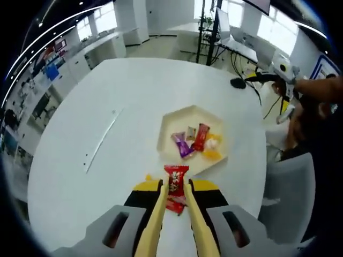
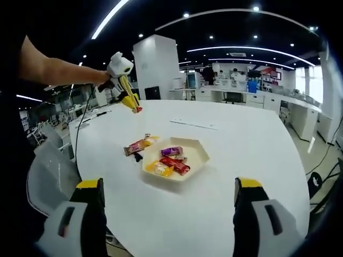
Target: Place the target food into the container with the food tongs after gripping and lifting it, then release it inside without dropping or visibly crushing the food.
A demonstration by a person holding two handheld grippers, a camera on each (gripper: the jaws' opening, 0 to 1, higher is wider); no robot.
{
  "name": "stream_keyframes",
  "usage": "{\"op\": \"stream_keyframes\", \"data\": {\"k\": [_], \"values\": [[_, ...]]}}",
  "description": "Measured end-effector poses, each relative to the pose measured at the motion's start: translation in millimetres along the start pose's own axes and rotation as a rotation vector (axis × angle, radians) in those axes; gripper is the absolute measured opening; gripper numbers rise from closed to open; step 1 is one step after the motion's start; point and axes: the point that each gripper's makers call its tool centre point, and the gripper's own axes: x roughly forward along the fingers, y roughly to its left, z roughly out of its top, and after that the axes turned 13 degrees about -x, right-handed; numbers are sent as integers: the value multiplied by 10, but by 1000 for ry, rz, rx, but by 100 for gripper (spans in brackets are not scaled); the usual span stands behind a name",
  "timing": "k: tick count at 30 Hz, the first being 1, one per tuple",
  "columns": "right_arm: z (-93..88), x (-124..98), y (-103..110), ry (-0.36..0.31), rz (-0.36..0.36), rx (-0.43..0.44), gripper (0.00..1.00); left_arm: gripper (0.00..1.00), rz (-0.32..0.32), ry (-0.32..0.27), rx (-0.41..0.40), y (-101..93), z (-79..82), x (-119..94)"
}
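My left gripper (image 1: 176,188) is shut on yellow food tongs (image 1: 155,219). The tong tips pinch a red-wrapped candy (image 1: 176,180) held above the table, just short of a cream hexagonal tray (image 1: 167,124). The tray holds several wrapped candies, among them a purple one (image 1: 182,144) and a red one (image 1: 200,136). In the right gripper view the left gripper (image 2: 119,67) hangs high at the left, with the tongs (image 2: 128,99) pointing down and well away from the tray (image 2: 199,156). My right gripper (image 2: 168,184) is open and holds nothing.
Another red wrapper (image 1: 174,206) lies on the round white table (image 1: 107,96) under the tongs; in the right gripper view it is the wrapper (image 2: 138,145) beside the tray. A grey chair (image 2: 51,176) stands at the table edge. A person's arm (image 2: 59,72) holds the left gripper.
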Motion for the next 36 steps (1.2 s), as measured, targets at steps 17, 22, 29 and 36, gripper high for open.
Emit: {"op": "stream_keyframes", "data": {"k": [17,22,29,36], "values": [[-28,-132,-44,-26,-7,14,100,15,-18,-4,30,-368,353,310],[-48,-175,-42,-31,-8,21,100,15,-20,-4,37,-457,445,401],[-54,-239,-61,-35,-18,26,100,16,-29,2,44,-564,547,549],[-52,-275,-101,-37,-31,32,100,16,-21,6,54,-640,703,715]]}}
